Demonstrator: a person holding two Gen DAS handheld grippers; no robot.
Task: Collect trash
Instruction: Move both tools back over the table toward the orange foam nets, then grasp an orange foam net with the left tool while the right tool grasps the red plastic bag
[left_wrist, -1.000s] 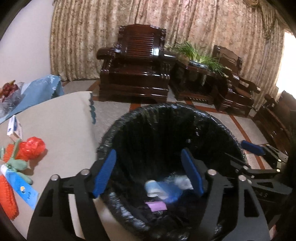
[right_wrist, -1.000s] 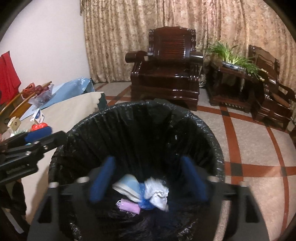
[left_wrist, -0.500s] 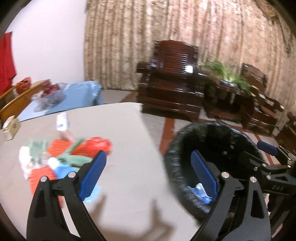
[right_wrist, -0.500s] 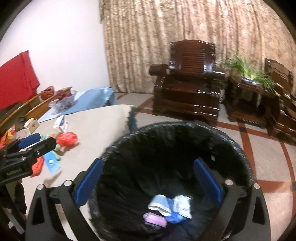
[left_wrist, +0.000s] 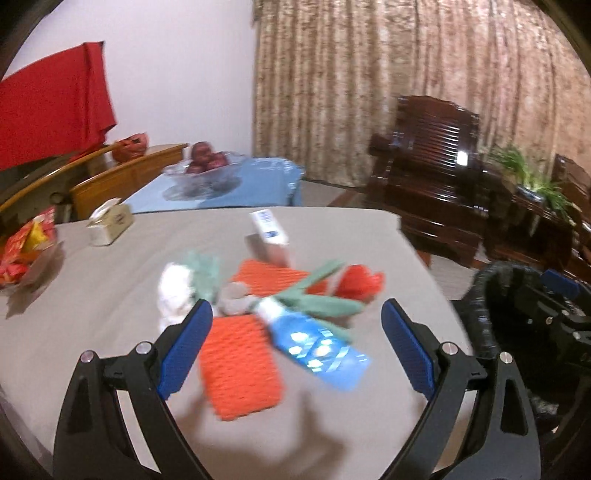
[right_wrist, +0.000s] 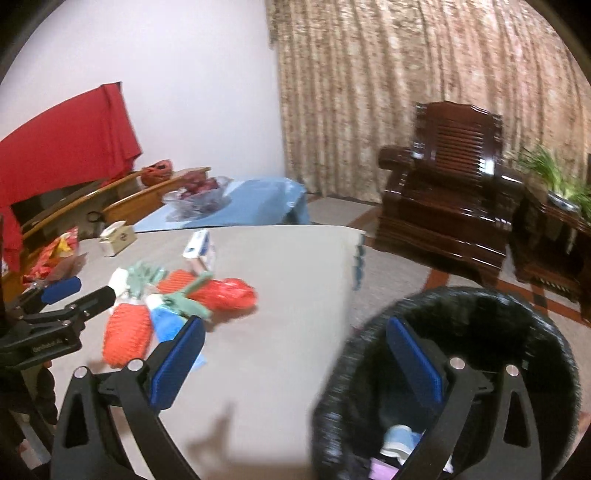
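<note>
Trash (left_wrist: 280, 317) litters the table (left_wrist: 110, 314); both tongs gape, empty.

On the counter (left_wrist: 110, 295) lie two orange mesh sleeves (left_wrist: 240, 373), one blue wrapper (left_wrist: 317, 347) and one red bag (left_wrist: 360, 282). Beside the counter stands one bin (right_wrist: 461, 314).

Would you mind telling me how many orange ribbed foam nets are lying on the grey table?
2: one orange ribbed foam net nearest the left gripper, the other behind it under green scraps. Others may be hidden.
</note>
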